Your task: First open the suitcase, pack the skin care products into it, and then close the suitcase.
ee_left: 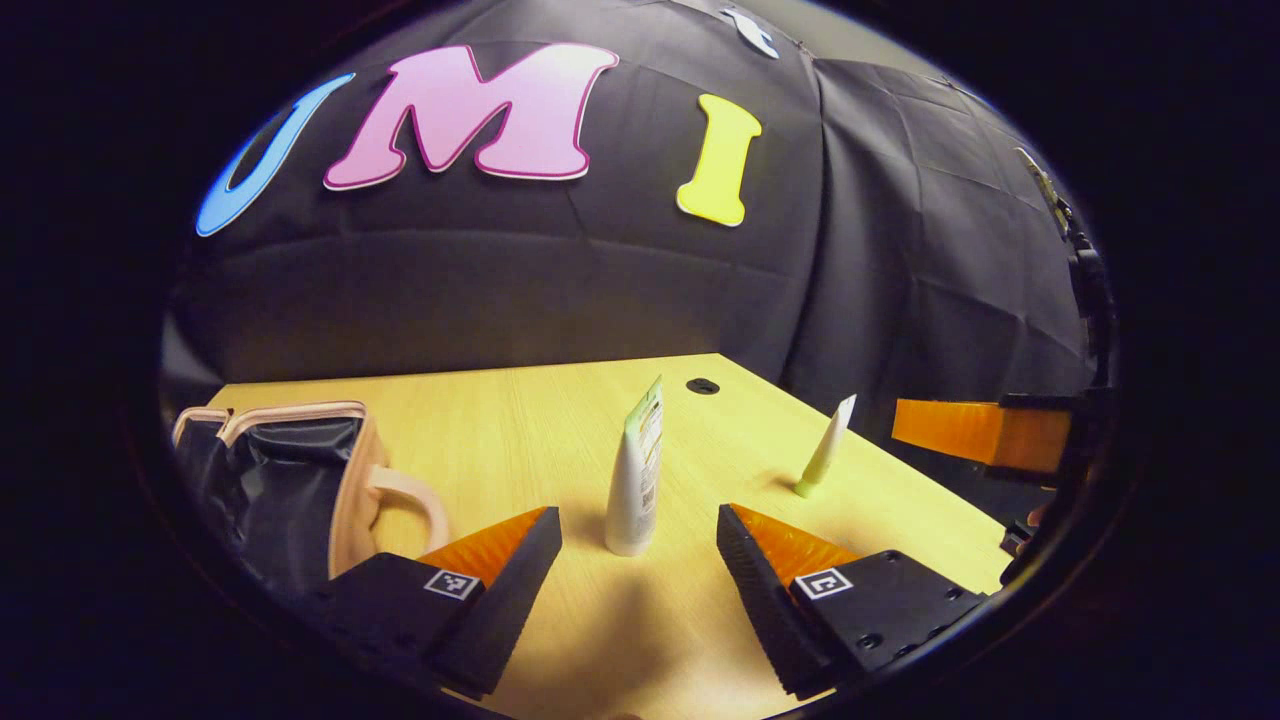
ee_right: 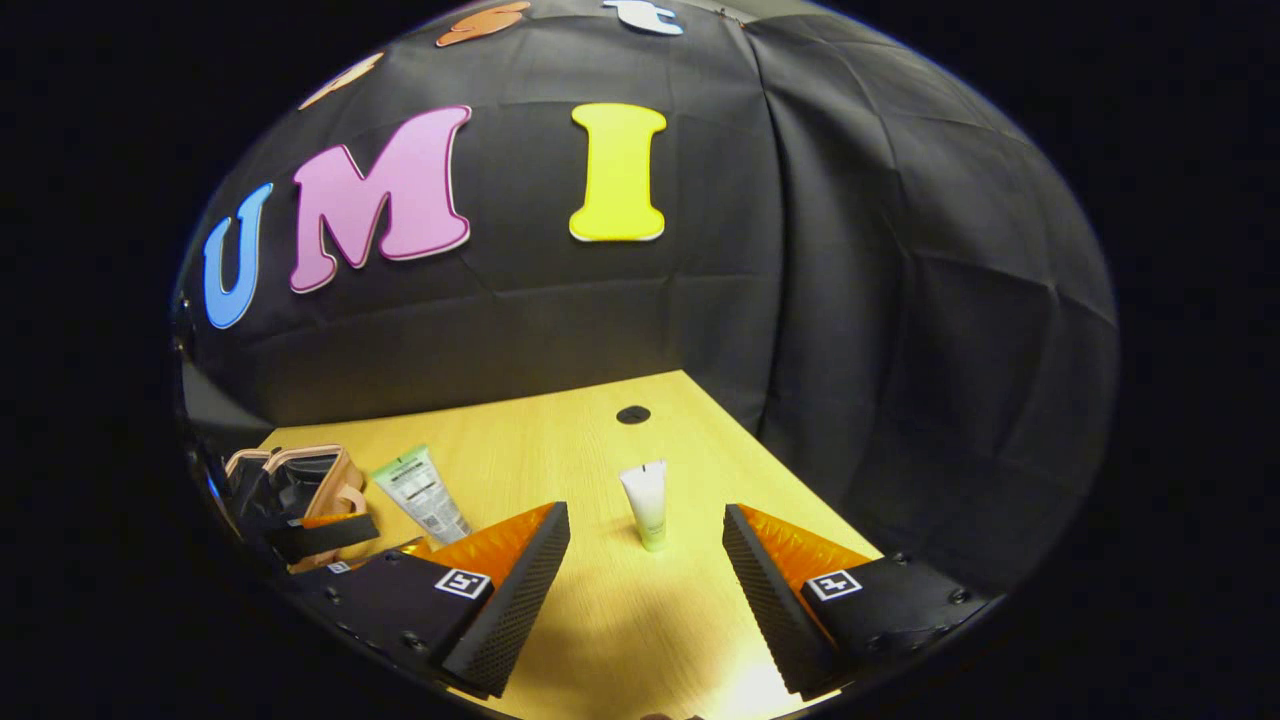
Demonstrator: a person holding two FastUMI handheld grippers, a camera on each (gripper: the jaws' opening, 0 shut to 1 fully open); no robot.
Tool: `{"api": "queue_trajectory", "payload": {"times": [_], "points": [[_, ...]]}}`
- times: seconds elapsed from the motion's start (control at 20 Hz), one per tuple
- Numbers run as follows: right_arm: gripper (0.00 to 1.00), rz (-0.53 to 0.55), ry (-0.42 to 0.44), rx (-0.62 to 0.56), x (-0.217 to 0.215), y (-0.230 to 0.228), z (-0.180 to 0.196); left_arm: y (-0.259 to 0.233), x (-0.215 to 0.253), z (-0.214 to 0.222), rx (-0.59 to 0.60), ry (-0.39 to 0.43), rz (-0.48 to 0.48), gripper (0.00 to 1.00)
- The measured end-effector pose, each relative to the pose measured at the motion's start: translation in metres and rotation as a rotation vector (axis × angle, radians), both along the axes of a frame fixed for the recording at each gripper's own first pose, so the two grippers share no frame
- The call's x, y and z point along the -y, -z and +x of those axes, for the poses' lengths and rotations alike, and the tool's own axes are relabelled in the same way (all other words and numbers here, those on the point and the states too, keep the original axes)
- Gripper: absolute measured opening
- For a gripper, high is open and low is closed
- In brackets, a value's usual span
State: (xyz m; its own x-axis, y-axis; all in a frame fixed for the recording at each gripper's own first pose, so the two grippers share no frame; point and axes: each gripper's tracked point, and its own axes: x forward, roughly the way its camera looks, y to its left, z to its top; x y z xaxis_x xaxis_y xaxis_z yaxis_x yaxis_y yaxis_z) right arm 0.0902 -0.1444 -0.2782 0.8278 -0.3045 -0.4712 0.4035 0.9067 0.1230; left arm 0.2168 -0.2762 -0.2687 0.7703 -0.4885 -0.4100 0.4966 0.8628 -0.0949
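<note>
On the wooden table (ee_left: 560, 420), the pink suitcase (ee_left: 300, 480) lies open at the left. Ahead of the left gripper (ee_left: 638, 560), jaws spread wide, a white tube (ee_left: 635, 480) stands on its cap. The right gripper (ee_right: 645, 560), jaws likewise spread, faces a smaller green-capped tube (ee_right: 647, 503), standing well apart from the suitcase.

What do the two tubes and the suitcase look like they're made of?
Tall white squeeze tube: likely soft plastic, smooth, crimped flat top. Small pale green-capped tube: similar plastic. Open pink suitcase: seemingly hard shell with moulded handle, dark fabric-like lining.
</note>
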Motion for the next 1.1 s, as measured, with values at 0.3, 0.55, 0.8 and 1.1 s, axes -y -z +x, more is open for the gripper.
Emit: {"api": "queue_trajectory", "payload": {"times": [0.3, 0.55, 0.8, 1.1], "points": [[0.97, 0.060, 0.070, -0.029, 0.024, 0.048, 0.032, 0.040, 0.039, 0.050, -0.019, 0.010, 0.082, 0.97], [0.98, 0.110, 0.085, -0.062, 0.021, 0.085, 0.064, 0.052, 0.043, 0.075, -0.029, 0.002, 0.133, 0.53], [0.98, 0.045, 0.083, -0.083, 0.031, 0.099, 0.088, 0.052, 0.033, 0.070, -0.042, -0.004, 0.110, 0.40], [0.54, 0.026, 0.118, -0.139, 0.040, 0.123, 0.087, 0.052, 0.025, 0.064, -0.038, 0.001, 0.112, 0.40]]}}
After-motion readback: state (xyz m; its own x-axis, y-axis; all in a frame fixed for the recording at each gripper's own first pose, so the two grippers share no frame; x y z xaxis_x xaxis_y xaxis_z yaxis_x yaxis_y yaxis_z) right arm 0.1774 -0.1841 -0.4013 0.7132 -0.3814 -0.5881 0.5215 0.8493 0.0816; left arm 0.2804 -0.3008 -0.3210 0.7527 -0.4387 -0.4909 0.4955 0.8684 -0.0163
